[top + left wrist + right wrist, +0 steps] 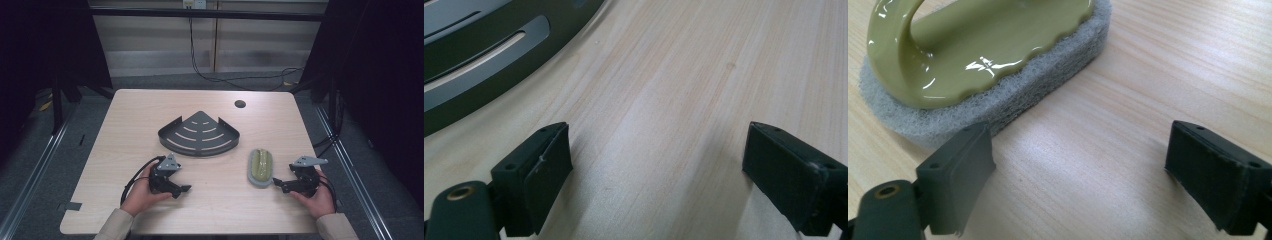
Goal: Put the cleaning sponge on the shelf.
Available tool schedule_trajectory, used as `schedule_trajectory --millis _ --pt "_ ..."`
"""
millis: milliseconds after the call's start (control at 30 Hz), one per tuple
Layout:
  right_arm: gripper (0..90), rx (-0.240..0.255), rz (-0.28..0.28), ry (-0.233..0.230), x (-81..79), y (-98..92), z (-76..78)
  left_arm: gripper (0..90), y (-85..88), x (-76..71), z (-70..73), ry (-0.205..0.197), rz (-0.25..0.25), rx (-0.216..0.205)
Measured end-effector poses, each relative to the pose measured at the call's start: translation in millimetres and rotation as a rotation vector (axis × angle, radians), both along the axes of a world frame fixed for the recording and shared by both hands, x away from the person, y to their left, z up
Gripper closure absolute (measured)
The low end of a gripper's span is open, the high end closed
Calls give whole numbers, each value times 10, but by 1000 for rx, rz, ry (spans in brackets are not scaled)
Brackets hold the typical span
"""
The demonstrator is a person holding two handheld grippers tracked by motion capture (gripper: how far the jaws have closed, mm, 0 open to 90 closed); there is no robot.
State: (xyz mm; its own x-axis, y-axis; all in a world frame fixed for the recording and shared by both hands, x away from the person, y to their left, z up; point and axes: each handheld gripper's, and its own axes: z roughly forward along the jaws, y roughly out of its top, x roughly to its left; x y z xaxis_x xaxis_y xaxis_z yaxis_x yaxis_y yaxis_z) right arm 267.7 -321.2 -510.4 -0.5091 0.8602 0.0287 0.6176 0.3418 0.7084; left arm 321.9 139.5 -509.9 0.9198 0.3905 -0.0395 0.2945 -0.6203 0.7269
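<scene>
High view: nearest, both claws are held low over the bench (210, 210), the left claw (186, 189) and the right claw (274, 182) each spread wide with nothing between the jaws. Just past the right claw, the scrubber (260, 167) lies flat on the bench, its green handle up, untouched. Farther off, at mid-bench, the dark corner rack (199, 134) is set, apart from the scrubber. An approach to the scrubber is judged to be the step in hand; next, the handle must be straddled by the right claw and pinched.
</scene>
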Motion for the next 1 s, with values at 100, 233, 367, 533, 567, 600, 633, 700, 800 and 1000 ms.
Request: schedule_trajectory --millis 100,233,367,533,567,600,633,700,800,1000 --pt "137 -10 -5 13 15 6 19 117 0 -1 -1 0 0 0" --pt "210 -19 -15 97 49 27 112 117 0 0 -1 1 0 -1" --pt "231 -33 -15 141 72 50 185 117 0 0 0 0 0 0" --pt "253 -48 -41 221 111 70 356 117 0 0 0 1 0 0" --pt "257 -51 -53 242 126 75 397 117 0 0 0 0 0 0" --pt "264 -48 -60 262 144 80 444 117 0 0 0 0 0 0" --pt "275 -44 -69 273 164 89 491 117 0 0 0 0 0 0" --pt "283 -42 -79 303 205 113 577 117 0 0 0 0 0 0" --pt "284 -74 -65 315 275 174 676 116 0 0 0 0 0 0" --pt "302 -93 -51 337 389 344 829 115 0 -1 0 1 0 0"
